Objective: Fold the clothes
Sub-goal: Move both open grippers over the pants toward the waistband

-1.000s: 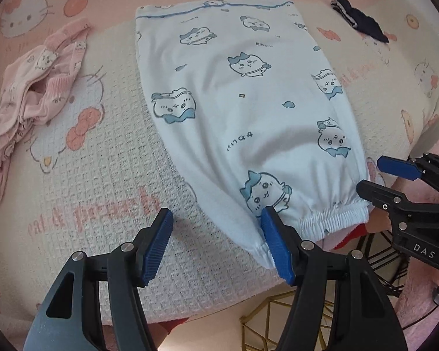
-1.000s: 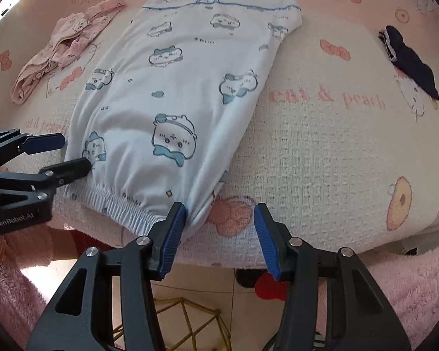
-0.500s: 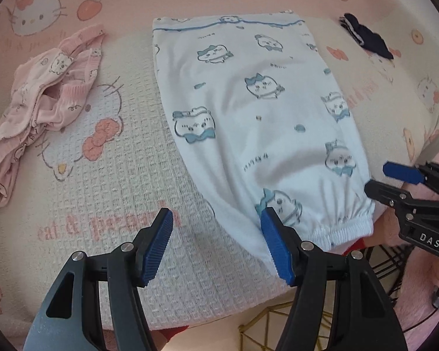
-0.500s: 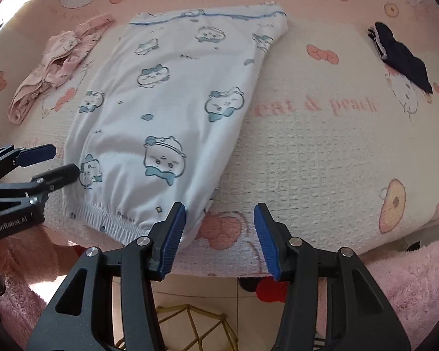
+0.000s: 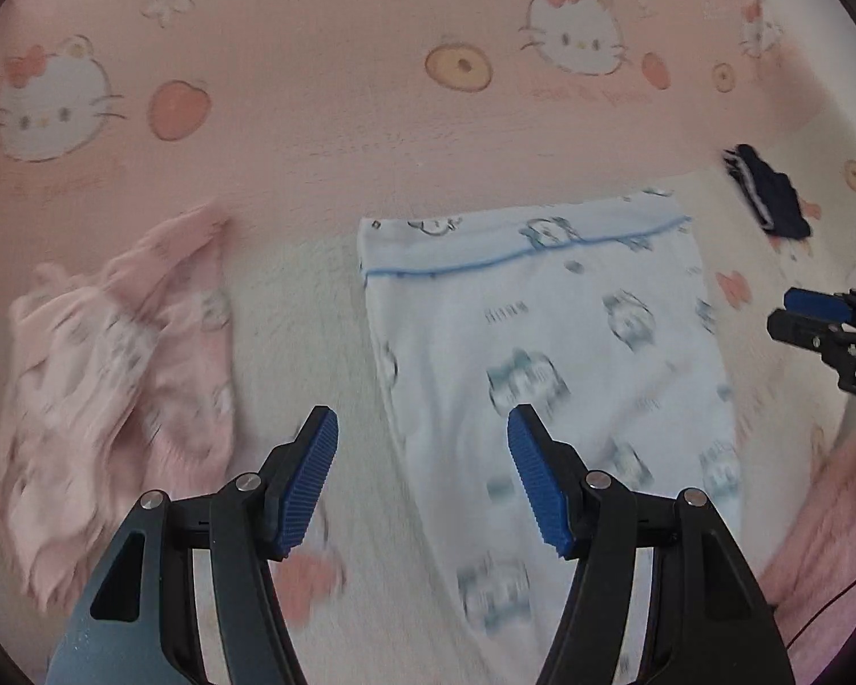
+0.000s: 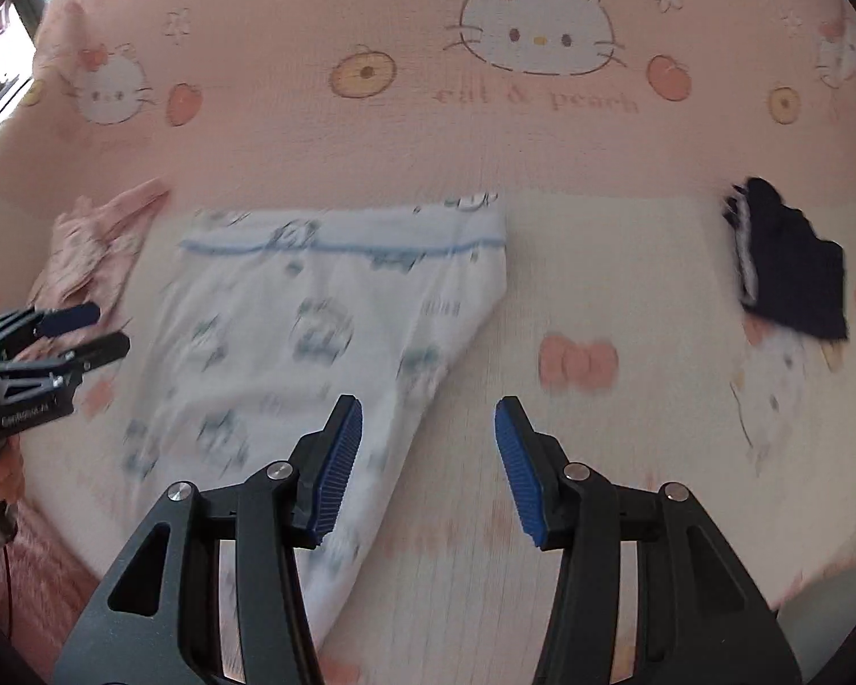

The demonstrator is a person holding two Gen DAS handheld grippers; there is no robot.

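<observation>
Left gripper [image 5: 422, 476]: jaws wide apart, nothing between the blue pads, fabric only beneath them. Right gripper [image 6: 428, 471]: jaws also apart, narrower gap, empty too; its left pad hangs over the right edge of the pale blue trousers [image 5: 548, 365] without pinching them. A second ago both grippers sat at the near, elasticated cuff end of the trousers, at the edge of the bed; now both have travelled forward up the garment and a little higher, and the cuffs have dropped out of sight below the frames. The waistband [image 6: 342, 245], with its blue line, was far off at the top of each view and now lies mid-frame, just ahead of the fingers. The trousers themselves have not shifted: flat, legs together, waistband toward the cartoon-cat bedspread [image 6: 542, 114] rising behind. Both views are smeared, consistent with a quick move. Judgement: the cuff end has been left where it lay and not carried along, so no fold has been made in this move; the hands seem to be repositioning toward the waistband or mid-length for the next grasp. Off to the left, a crumpled pink garment [image 5: 114, 388] lies unfolded; to the right, well apart, a small dark navy garment [image 6: 793, 274]. Both wait their turn.
</observation>
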